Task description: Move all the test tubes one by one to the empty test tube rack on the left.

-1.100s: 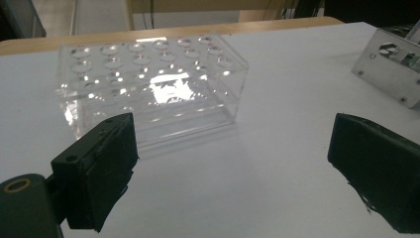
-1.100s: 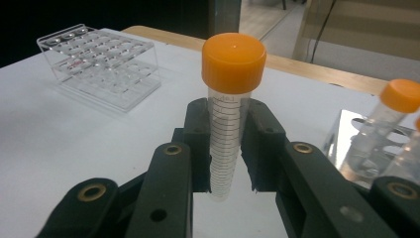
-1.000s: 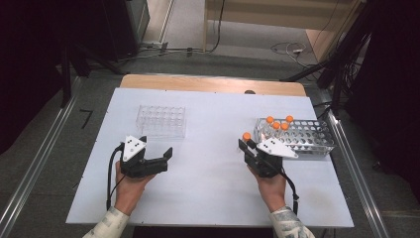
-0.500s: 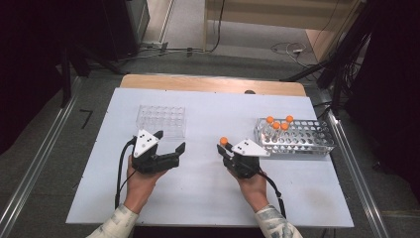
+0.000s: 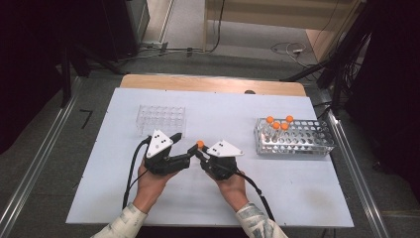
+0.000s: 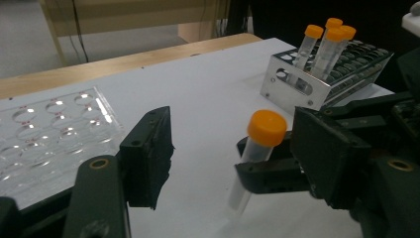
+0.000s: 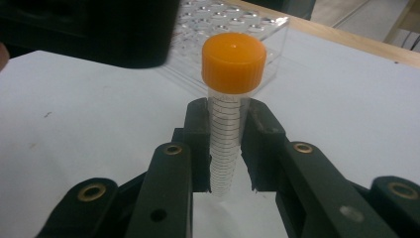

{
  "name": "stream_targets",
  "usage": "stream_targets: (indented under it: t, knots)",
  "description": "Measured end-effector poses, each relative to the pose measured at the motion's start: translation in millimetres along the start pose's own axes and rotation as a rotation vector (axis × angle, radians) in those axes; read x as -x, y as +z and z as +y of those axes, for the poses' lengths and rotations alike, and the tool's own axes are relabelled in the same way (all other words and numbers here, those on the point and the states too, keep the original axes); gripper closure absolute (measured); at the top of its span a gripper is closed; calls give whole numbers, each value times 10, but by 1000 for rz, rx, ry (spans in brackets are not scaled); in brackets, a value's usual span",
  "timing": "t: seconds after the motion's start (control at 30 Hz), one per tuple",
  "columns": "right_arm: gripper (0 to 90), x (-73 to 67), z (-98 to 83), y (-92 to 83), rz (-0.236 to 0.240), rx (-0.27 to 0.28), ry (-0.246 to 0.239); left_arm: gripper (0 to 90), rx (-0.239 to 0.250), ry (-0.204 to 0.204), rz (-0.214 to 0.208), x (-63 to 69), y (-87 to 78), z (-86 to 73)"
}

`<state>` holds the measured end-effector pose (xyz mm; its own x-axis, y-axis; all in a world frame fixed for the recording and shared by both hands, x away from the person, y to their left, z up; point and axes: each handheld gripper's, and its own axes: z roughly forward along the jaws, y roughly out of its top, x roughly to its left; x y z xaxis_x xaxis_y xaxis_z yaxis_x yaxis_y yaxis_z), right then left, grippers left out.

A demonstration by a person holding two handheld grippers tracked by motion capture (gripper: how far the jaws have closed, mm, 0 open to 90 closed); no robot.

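My right gripper point(image 5: 199, 152) is shut on a clear tube with an orange cap point(image 5: 200, 144), holding it upright over the middle of the white table. In the right gripper view its jaws point(image 7: 228, 148) clamp the graduated tube point(image 7: 232, 59) below the cap. My left gripper point(image 5: 184, 145) meets it from the left. In the left gripper view the tube point(image 6: 257, 148) stands between my left gripper's jaws point(image 6: 235, 134); they have just been closing, but a wide gap remains on one side and neither pad presses on it.
A metal rack point(image 5: 297, 141) with three orange-capped tubes point(image 6: 327, 39) stands at the right. A clear plastic rack point(image 5: 161, 119) stands behind my left hand, near its jaw point(image 6: 44, 134). A wooden strip point(image 5: 213, 83) borders the table's far edge.
Both hands have come together at the table's middle. The right gripper carried the tube leftward from the metal rack. The left gripper moved right and its jaws narrowed.
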<state>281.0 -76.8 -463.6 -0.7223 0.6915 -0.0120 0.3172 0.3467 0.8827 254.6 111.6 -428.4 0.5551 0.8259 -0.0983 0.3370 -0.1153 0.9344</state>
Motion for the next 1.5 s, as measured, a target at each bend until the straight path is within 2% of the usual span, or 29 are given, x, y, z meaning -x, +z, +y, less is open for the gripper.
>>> stream_targets:
  t: [0.27, 0.47, 0.8, 0.87, 0.97, 1.07, 1.3, 1.43, 1.5]
  knots:
    - [720, -113, 63, 63, 31, 4, -12, 488, -20, 24, -19, 14, 33, -19]
    - [720, -130, 70, 68, 39, 8, -16, 644, -29, 55, -8, 40, 49, -39]
    - [709, -121, 70, 65, 48, 1, -10, 697, -28, 44, -19, 22, 65, -36]
    - [624, -103, 76, 63, 66, 4, -3, 700, -31, 39, -20, 2, 62, -31]
    - [453, -72, 87, 43, 84, 2, 11, 702, -28, 29, -17, -24, 59, -25]
    - [356, -43, 97, 12, 79, 1, 6, 703, -29, 12, -18, -77, 51, -12]
    - [314, 36, 115, -106, 56, -3, -9, 705, -1, -31, -2, -245, -26, 98]
    - [311, 100, 80, -201, 40, -22, -20, 706, 7, -57, 4, -372, -73, 172]
    - [312, 152, 35, -278, 35, -23, -24, 706, 11, -56, 15, -430, -92, 199]
